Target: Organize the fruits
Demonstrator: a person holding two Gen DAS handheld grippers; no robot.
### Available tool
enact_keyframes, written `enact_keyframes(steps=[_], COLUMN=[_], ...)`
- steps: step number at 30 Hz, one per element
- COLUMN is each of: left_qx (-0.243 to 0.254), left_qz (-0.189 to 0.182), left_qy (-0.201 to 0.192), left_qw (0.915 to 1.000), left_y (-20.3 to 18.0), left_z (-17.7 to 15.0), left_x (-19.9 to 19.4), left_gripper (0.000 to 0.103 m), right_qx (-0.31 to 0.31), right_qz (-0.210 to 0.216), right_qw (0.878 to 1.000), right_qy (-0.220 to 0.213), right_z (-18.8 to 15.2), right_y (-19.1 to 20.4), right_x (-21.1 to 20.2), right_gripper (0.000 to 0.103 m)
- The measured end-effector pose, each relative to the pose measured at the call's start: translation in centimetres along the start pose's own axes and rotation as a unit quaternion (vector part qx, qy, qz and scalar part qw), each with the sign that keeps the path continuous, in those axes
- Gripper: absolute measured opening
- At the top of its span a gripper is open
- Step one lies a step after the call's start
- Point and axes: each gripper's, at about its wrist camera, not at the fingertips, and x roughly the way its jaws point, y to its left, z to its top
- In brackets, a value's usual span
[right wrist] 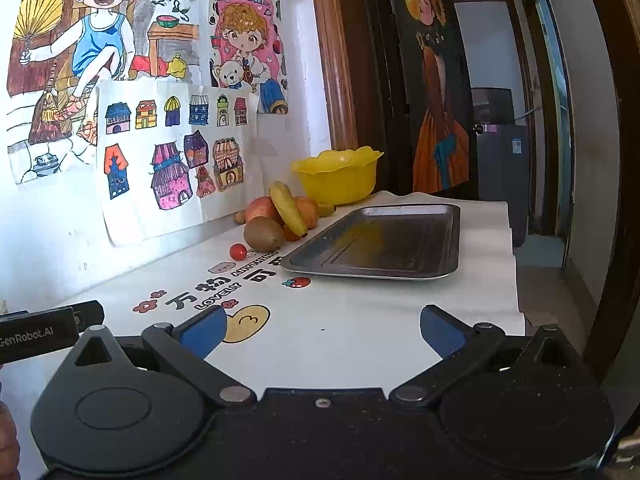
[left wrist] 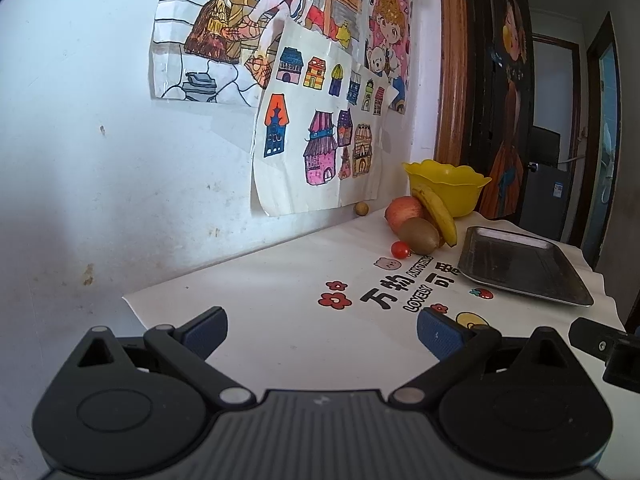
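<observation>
My left gripper (left wrist: 322, 334) and right gripper (right wrist: 324, 332) both stand wide open, holding nothing, above the white cloth (right wrist: 360, 320). At one o'clock from the left gripper, banana (left wrist: 436, 212), apple (left wrist: 404, 210), kiwi (left wrist: 419, 235) and cherry tomato (left wrist: 400, 249) cluster touching, just before the yellow bowl (left wrist: 448, 182). The metal tray (right wrist: 380, 240) lies at twelve o'clock from my right gripper, just beside the fruit.

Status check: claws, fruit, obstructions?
Left claw and right claw open, empty. Fruit pile untouched beside metal tray. Path clear.
</observation>
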Motion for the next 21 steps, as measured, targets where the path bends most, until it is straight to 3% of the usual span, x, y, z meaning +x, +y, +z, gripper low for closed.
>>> enact_keyframes(steps=[21], left_qx=[0.0], left_qz=[-0.003], left_qy=[0.002], left_qw=[1.0], left_y=[-0.02], left_z=[-0.07], left_x=[-0.18], left_gripper=[0.103], right_qx=[0.0], right_qz=[-0.001], right_qw=[1.0], right_qy=[0.004], right_z=[-0.13], right_y=[0.05], right_x=[0.2], right_gripper=[0.102])
